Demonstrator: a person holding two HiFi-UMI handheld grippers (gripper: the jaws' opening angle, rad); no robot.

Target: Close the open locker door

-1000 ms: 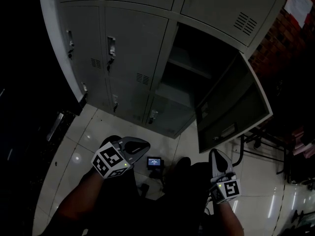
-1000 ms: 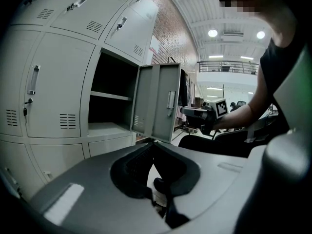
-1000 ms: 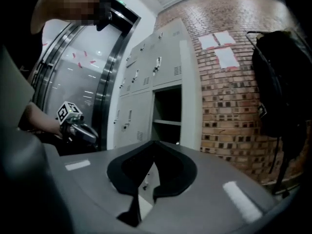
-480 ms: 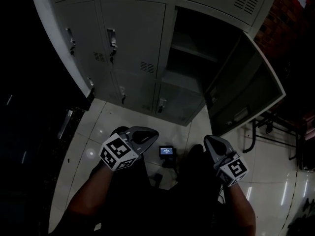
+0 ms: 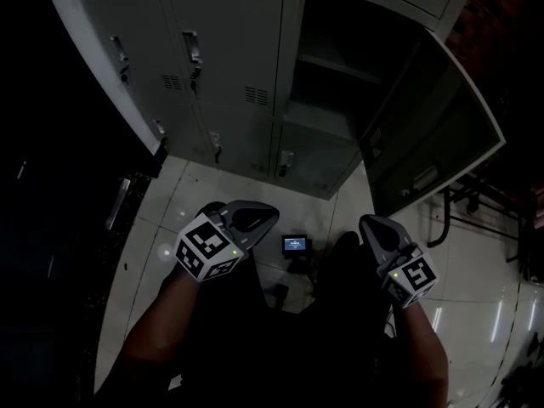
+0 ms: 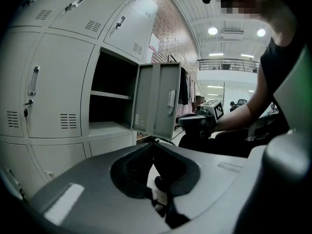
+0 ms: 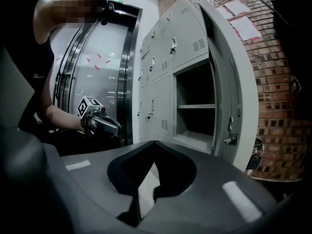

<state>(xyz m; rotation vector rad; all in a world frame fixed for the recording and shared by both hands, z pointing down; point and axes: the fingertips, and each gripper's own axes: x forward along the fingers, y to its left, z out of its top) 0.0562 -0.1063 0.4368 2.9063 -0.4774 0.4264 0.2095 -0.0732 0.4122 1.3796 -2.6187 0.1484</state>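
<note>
Glossy pale floor tiles (image 5: 476, 300) reflect light below a red brick wall (image 7: 275, 96) with pinned papers (image 7: 241, 26), a steel-framed glass door (image 7: 124, 72) and round ceiling lights (image 6: 212, 31).

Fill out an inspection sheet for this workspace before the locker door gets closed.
Surface: glossy tiled floor.
Job's things: locker door open, swung out to the right; its compartment holds one shelf, with nothing seen on it.
Clutter: small device with a lit screen on the floor.
Grippers: left gripper and right gripper both shut, empty, clear of the door.
Cables: nothing seen.
Surroundings: brick wall right of the lockers; neighbouring lockers shut.
</note>
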